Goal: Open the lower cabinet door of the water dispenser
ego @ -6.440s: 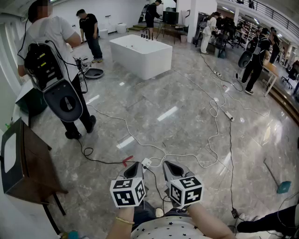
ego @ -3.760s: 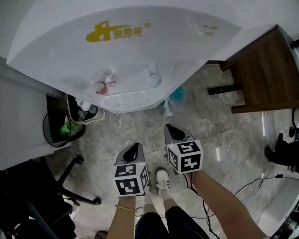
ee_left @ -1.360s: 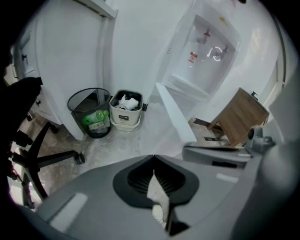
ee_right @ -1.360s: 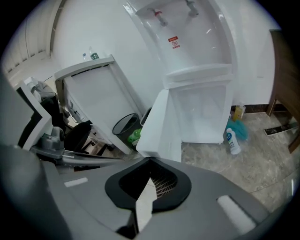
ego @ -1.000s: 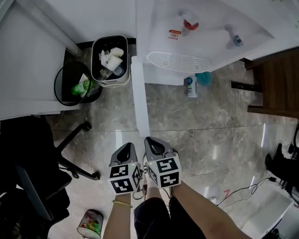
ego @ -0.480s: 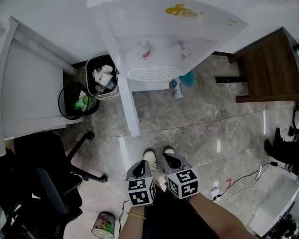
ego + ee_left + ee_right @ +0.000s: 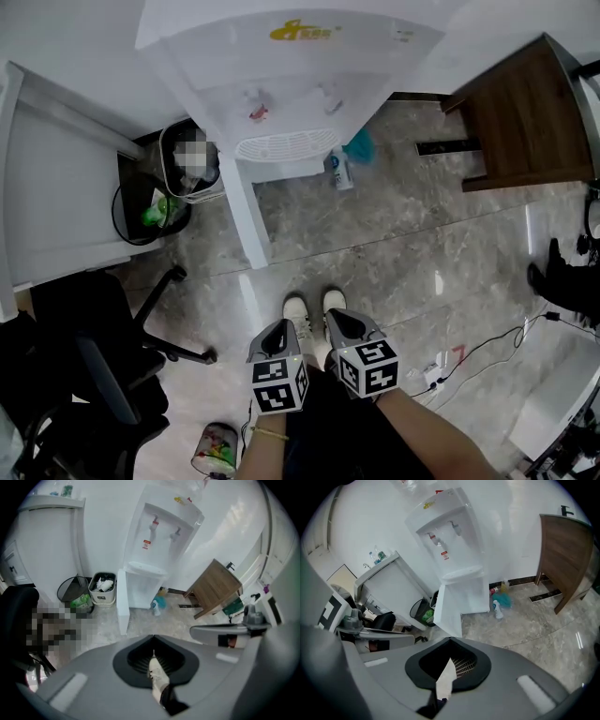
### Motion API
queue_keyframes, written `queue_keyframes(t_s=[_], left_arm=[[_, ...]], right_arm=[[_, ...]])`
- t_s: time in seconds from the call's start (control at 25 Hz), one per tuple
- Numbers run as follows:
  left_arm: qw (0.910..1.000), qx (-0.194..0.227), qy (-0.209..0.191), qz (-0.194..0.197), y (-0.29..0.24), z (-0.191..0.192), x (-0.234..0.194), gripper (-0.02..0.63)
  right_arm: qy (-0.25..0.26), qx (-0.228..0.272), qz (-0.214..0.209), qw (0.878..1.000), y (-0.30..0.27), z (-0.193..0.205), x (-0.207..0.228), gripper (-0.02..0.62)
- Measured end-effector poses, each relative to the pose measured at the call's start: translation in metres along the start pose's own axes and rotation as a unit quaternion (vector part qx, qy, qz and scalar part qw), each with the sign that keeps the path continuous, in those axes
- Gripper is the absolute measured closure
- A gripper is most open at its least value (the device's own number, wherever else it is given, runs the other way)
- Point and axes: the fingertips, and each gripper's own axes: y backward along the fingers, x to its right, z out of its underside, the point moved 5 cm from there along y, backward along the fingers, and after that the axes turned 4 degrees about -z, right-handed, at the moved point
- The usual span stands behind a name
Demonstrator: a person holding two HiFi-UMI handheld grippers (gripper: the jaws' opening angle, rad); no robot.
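Standing well back from the water dispenser (image 7: 291, 84), I held both claws low, close to my body and far from its front.

Left gripper (image 7: 278, 333): jaws pressed together with nothing gripped. Only my shoe showed past the tips.

Right gripper (image 7: 342, 323): jaws likewise closed, and empty.

Lower cabinet door (image 7: 242, 220): hung from the dispenser's left front edge as the head view showed it. It was swung out toward me, with its free edge well clear of the dispenser body. The cabinet mouth stood open beneath the drip tray.

Surroundings:
- The waste bin (image 7: 104, 599) sat just left of the dispenser.
- A spray bottle (image 7: 339, 169) stood on the floor at its right foot.
- The wooden table (image 7: 520, 112) was farther right.

Judgement: the opening step looked complete, and neither claw touched the door. If a wider swing were wanted, the next move would be to step up to the dispenser and press the door's free edge outward with a closed claw. That push would need to stop short of the bin on the hinge side. Otherwise I judged it best to keep clear.
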Motion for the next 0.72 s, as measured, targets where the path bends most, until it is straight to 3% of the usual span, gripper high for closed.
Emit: queue_keyframes(t_s=[0.72], left_arm=[[0.9997, -0.022, -0.007, 0.006, -0.003, 0.012, -0.003, 0.6]], right_arm=[[0.017, -0.008, 0.018, 1.0, -0.004, -0.001, 0.003, 0.603]])
